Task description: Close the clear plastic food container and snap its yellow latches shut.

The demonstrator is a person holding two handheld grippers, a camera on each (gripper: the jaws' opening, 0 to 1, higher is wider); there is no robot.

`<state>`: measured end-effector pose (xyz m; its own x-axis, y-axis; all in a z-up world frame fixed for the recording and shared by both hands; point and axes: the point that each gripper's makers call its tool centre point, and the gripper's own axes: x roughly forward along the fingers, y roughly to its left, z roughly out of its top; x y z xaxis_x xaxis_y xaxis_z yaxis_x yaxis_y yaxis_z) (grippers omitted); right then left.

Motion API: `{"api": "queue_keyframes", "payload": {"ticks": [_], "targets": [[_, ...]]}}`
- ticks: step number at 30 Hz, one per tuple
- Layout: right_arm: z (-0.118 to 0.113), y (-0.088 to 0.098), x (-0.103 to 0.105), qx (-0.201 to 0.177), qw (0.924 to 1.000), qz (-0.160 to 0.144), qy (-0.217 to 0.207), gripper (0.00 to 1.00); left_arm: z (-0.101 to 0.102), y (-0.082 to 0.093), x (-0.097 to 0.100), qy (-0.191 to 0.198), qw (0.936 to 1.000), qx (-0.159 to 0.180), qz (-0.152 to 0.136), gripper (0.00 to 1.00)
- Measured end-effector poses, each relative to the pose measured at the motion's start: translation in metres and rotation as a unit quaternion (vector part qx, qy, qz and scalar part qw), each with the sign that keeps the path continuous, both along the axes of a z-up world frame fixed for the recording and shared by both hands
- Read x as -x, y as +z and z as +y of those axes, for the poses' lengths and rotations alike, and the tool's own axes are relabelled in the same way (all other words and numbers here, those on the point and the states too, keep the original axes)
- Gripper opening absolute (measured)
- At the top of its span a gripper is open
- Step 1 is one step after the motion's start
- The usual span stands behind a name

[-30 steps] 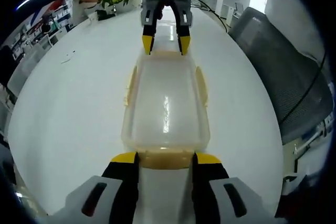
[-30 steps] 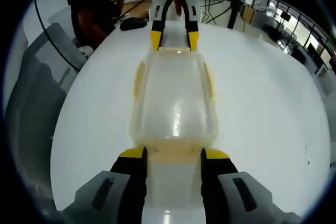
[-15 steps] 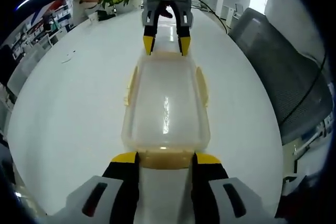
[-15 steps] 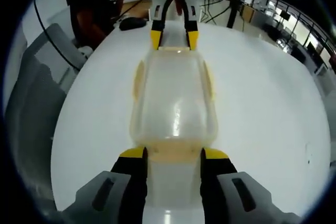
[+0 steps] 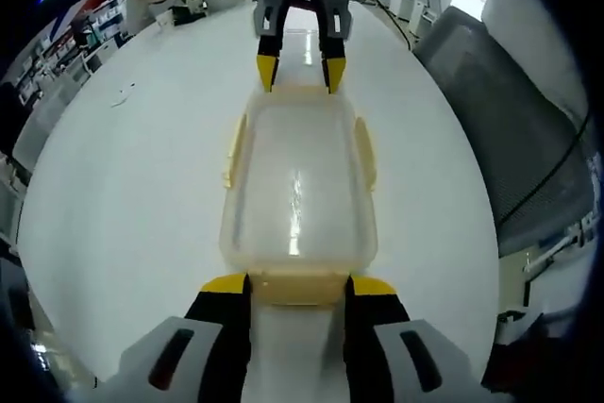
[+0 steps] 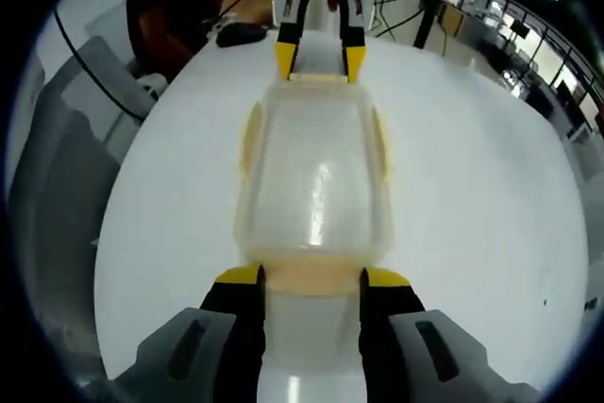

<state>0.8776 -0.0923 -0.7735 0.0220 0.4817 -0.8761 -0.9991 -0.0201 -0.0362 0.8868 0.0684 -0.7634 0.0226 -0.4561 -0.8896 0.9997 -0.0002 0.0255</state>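
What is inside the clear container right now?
Nothing shows inside the container: through its lid the white table reads plainly, and light glare streaks the middle. The yellow latches and each hand-held gripper at the short ends hide the edges there.

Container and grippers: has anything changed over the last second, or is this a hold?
Nearly a hold. Both views have tilted slightly, so the cameras moved a little. The clear container sits in the same place on the white table, lid on. The left gripper and right gripper stay open, astride the yellow latches at opposite ends. Nothing grasped or released.
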Motion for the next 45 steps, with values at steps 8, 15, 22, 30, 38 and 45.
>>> {"api": "queue_keyframes", "payload": {"ticks": [8,15,22,30,38,45], "targets": [[-0.001,0.026,0.004,0.008,0.9999,-0.007,0.011,0.35,-0.002,0.024,0.007,0.001,0.9999,-0.009,-0.007,0.32],[-0.007,0.056,0.008,0.003,0.9998,-0.008,0.016,0.35,-0.006,0.051,0.013,0.002,0.9998,-0.013,-0.014,0.32],[-0.021,0.074,0.01,-0.001,0.9998,-0.012,0.016,0.35,-0.021,0.074,0.015,0.002,0.9997,-0.013,-0.018,0.32],[-0.044,0.083,0.011,0.001,0.9998,-0.019,0.011,0.35,-0.045,0.084,0.015,-0.002,0.9994,-0.011,-0.032,0.32],[-0.077,0.083,0.017,0.007,0.9998,-0.019,0.009,0.35,-0.078,0.086,0.022,-0.006,0.9995,-0.001,-0.032,0.32],[-0.104,0.081,0.022,0.009,0.9998,-0.016,0.002,0.35,-0.103,0.083,0.024,-0.014,0.9994,0.003,-0.031,0.32]]}}
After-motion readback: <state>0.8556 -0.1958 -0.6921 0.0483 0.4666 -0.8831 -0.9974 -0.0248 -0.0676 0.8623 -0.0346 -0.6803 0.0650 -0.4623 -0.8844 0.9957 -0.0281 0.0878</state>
